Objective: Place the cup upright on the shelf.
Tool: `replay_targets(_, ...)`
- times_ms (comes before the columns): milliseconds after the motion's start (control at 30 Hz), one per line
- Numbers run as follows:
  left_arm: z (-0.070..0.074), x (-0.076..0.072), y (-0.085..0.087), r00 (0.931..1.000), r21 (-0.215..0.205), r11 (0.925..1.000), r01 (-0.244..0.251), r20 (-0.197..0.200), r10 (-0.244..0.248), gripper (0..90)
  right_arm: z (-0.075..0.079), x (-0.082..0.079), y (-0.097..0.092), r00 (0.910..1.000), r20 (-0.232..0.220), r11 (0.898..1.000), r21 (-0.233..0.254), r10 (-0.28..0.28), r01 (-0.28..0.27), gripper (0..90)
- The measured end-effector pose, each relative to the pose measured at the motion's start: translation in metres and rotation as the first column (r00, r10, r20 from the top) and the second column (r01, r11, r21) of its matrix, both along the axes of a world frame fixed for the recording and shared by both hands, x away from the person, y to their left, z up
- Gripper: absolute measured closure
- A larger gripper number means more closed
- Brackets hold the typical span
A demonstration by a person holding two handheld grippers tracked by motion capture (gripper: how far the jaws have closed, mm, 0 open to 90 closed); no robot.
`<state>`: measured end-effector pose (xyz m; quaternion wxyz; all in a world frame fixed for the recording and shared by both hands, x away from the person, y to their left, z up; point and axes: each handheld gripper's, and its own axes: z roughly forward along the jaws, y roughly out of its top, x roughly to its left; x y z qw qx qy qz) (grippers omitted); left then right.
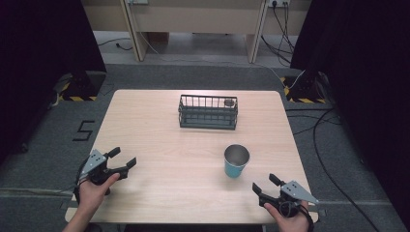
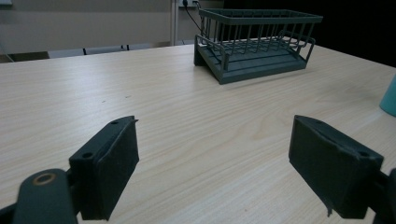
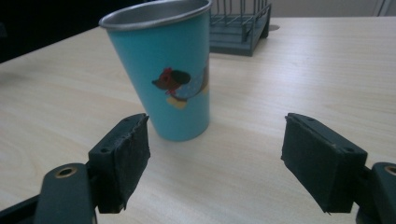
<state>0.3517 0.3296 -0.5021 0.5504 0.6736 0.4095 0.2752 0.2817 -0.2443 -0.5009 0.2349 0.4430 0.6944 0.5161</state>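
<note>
The teal cup (image 1: 236, 162) was stood upright on the counter (image 1: 159, 145), a little to the far left of the right tool (image 1: 265, 185), whose jaws were spread wide and kept apart from it, while the left tool (image 1: 122, 158), also spread wide and empty, was held well apart at the near left. A cartoon figure printed on the cup (image 3: 175, 70) was seen in the right gripper view and could not be made out from above. In the high view a small dark object was seen in the far right corner of the wire basket (image 1: 208, 112), too small to be identified.
</note>
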Motion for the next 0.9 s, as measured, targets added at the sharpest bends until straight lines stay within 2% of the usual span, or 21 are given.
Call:
replay_targets(67, 0.000, 0.000, 0.000, 1.0000, 0.002, 1.0000, -0.001, 0.005, 0.001, 15.3, 0.000, 0.000, 0.000, 1.0000, -0.001, 1.000, 0.009, 0.003, -0.002, 25.1)
replay_targets(267, 0.000, 0.000, -0.002, 0.9999, -0.003, 0.9999, 0.014, -0.008, -0.014, 15.3, 0.003, 0.003, 0.006, 0.9998, 0.002, 1.000, -0.006, 0.020, -0.020, 23.1)
replay_targets(300, 0.000, 0.000, -0.002, 0.9998, -0.006, 0.9998, 0.017, -0.010, -0.017, 15.2, 0.004, 0.006, 0.011, 0.9994, 0.002, 0.999, -0.022, 0.034, -0.034, 21.7)
replay_targets(467, 0.000, 0.000, -0.002, 0.9998, -0.011, 0.9998, 0.015, -0.015, -0.016, 15.2, 0.005, 0.013, 0.021, 0.9984, 0.006, 0.998, -0.029, 0.057, -0.057, 20.3)
replay_targets(567, -0.001, 0.000, -0.001, 0.9997, -0.012, 0.9998, 0.014, -0.019, -0.014, 15.2, 0.007, 0.020, 0.029, 0.9971, 0.014, 0.996, -0.052, 0.075, -0.075, 20.3)
replay_targets(900, 0.000, 0.000, -0.002, 0.9997, -0.014, 0.9998, 0.016, -0.018, -0.017, 15.0, 0.009, 0.039, 0.041, 0.9965, 0.017, 0.995, -0.055, 0.081, -0.080, 17.4)
